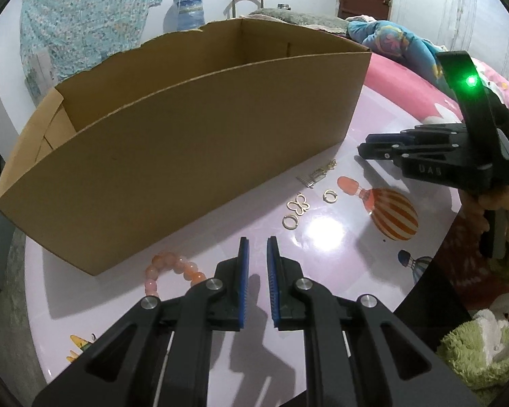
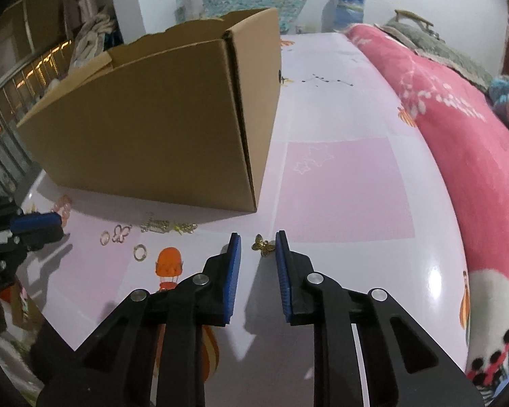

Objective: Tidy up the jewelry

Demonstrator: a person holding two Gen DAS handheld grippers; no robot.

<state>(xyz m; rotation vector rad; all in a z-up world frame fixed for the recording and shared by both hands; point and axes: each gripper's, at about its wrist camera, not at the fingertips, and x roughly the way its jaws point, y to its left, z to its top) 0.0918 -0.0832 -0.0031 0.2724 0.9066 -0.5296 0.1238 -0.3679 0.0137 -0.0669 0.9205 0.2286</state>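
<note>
Low in the frame, the right gripper (image 2: 258, 237) is seen slightly open around a gold butterfly charm (image 2: 262, 245), untouched; the left gripper (image 1: 258, 241) is nearly closed, empty, near a pink bead bracelet (image 1: 173, 271).

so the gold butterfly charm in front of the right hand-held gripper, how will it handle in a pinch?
The gold butterfly charm looks thin and flat on the glossy tabletop, so it will probably skate rather than lift if nudged. Likely very light. Its wings look like fine openwork and may bend under hard pressure. The right hand-held gripper pads stand apart, not yet on it.
</note>
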